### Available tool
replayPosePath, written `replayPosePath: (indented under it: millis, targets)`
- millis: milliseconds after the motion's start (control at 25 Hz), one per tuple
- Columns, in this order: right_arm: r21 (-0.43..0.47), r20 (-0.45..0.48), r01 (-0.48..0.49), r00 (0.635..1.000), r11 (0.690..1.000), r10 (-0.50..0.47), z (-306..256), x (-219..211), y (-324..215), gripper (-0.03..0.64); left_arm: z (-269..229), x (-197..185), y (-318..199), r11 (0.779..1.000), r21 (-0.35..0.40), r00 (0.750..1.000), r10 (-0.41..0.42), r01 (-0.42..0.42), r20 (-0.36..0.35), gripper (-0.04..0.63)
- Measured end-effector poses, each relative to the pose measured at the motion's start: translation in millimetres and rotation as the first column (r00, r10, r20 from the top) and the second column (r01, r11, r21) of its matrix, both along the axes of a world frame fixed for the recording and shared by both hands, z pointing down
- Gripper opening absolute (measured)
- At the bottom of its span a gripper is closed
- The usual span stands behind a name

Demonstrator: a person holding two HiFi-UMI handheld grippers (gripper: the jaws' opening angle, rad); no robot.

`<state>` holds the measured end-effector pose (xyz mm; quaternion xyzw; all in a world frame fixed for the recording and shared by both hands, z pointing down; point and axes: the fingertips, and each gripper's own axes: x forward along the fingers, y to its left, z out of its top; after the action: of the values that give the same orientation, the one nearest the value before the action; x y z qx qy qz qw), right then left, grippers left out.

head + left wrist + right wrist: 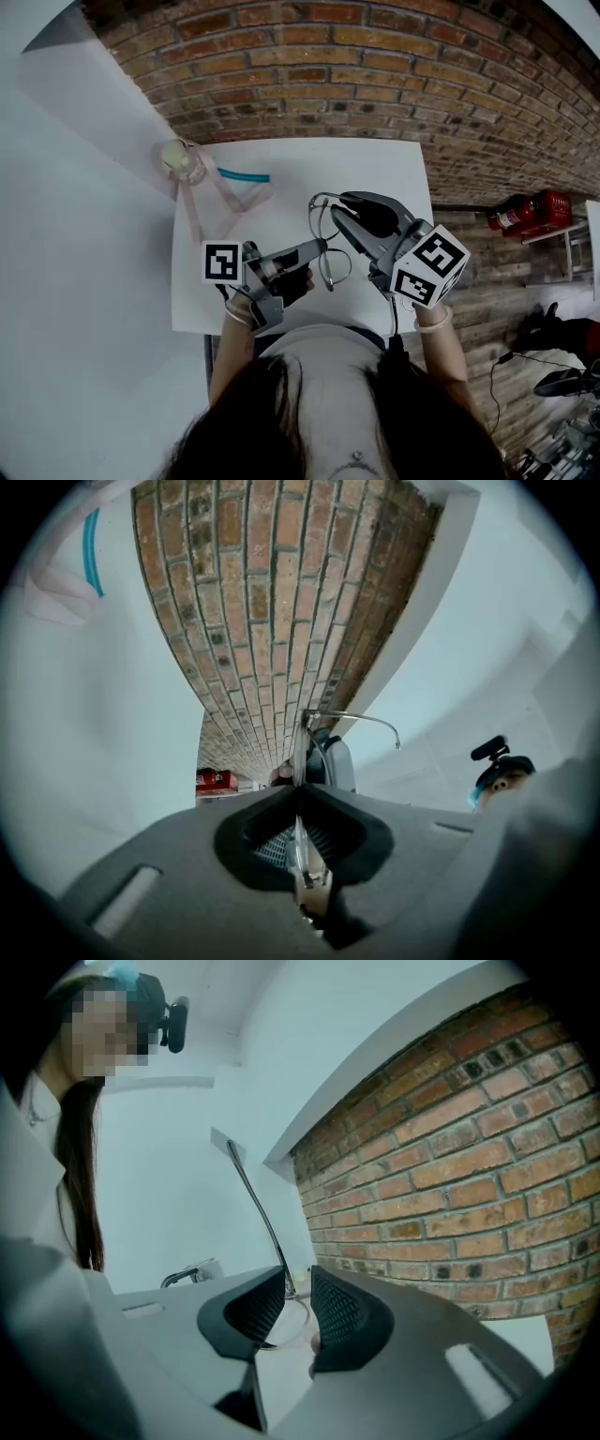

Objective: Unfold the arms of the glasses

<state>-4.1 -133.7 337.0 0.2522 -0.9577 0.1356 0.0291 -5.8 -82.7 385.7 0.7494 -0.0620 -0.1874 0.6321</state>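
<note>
1. The left gripper (298, 797) is clamped shut on the glasses (302, 747), holding them above the white worktop (366, 169);
2. The right gripper (298, 1281) has its jaws apart around 1 glasses arm (255, 1199), just beside the left gripper.

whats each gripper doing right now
left gripper: shut on the glasses
right gripper: open, glasses arm between its jaws, not clamped

grips glasses (336, 267) w/ l gripper (319, 247), jaws shut tight, pointing abt level. holds r gripper (337, 209) just opposite, tips near l's, jaws apart, thin temple wire in the gap, pads not pressing. bends both forearms in at torso.
</note>
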Motion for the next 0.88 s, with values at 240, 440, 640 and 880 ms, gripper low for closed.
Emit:
replayPosePath:
  millis: [240, 440, 640, 880]
  targets:
    - [-0.050, 0.007, 0.034, 0.999, 0.998, -0.034, 10, -2, -1, 0.096, 2, 8, 9, 0.999, 0.011, 0.999, 0.037, -0.037, 0.017, 0.025]
    - [-0.073, -0.008, 0.051, 0.999, 0.996, -0.052, 15, -2, 0, 0.100, 2, 11, 12, 0.999, 0.012, 0.999, 0.051, -0.051, 0.019, 0.025]
    - [-0.123, 0.008, 0.076, 0.997, 0.989, -0.076, 19, -2, 1, 0.102, 3, 12, 15, 0.998, 0.021, 0.998, 0.062, -0.063, 0.030, 0.025]
    - [-0.207, 0.071, 0.135, 0.990, 0.969, -0.123, 23, 0, 3, 0.101, 5, 13, 18, 0.996, 0.033, 0.996, 0.081, -0.083, 0.042, 0.025]
